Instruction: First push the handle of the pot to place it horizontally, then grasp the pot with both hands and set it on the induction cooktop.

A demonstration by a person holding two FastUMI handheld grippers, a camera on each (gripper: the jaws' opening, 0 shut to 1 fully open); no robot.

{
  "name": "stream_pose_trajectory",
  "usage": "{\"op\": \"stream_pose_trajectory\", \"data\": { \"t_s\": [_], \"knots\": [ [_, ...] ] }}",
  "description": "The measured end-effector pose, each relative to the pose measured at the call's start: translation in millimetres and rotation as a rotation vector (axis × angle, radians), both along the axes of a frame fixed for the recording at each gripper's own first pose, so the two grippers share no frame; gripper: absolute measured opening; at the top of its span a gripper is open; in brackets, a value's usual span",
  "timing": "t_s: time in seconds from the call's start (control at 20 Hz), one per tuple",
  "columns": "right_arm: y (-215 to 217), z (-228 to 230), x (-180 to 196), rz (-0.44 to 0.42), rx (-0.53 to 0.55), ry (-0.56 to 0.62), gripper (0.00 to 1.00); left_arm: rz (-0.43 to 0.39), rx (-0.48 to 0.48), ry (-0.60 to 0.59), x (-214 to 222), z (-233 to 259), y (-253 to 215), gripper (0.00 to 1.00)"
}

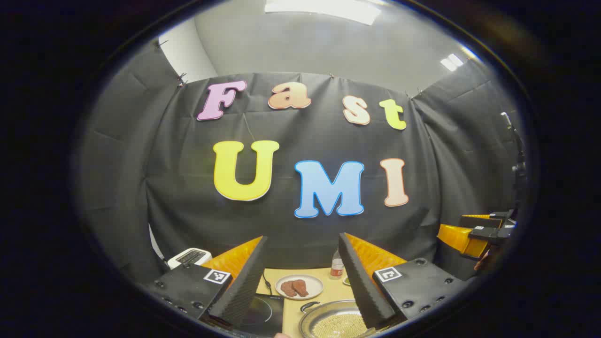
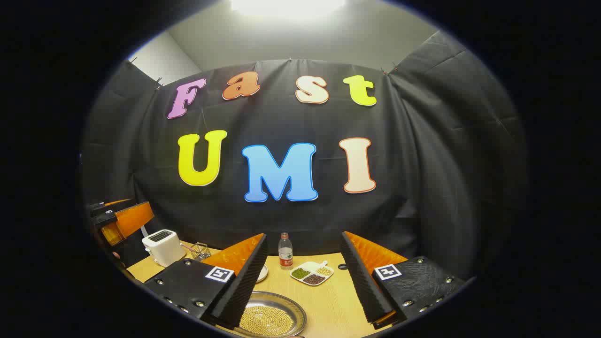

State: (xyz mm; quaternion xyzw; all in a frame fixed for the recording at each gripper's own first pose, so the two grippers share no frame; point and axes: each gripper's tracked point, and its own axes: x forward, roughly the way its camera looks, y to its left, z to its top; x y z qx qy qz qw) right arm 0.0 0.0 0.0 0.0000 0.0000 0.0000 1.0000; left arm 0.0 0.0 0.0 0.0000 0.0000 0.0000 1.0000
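A: Where's the pot (image 1: 335, 321)?
B: Low on the worktop (image 2: 328, 300), full of small pale beans, just beside the induction cooktop (image 1: 260, 312).
A: Grippers?
B: Left hand-held gripper (image 1: 303, 281) and right hand-held gripper (image 2: 303, 277) both gape wide, holding nothing. I'd judge handle-pushing comes first: lower onto the handle (image 1: 310, 306).

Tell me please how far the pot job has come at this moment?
Nothing looks done yet: the pot sits on the table beside the induction cooktop, not on it. In hand: the left gripper and right gripper hover open above the table, holding nothing. Left: pushing the handle horizontal, grasping the pot with both grippers, setting it on the cooktop.
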Motion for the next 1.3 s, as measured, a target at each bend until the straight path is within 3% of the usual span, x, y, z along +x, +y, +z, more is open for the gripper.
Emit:
{"op": "stream_pose_trajectory", "data": {
  "t_s": [0.05,0.75,1.3],
  "knots": [
    [-1,1,0,-0.003,0.002,-0.001,0.93,-0.002,0.001,0.001,0,0,-1,0.93],
    [-4,-1,0,-0.003,0.008,0.005,0.93,-0.01,0.019,-0.003,-4,1,-6,0.93],
    [-4,-45,1,0.012,-0.03,0.123,0.93,-0.01,0.027,0.018,-8,-7,-7,0.93]
  ]
}}
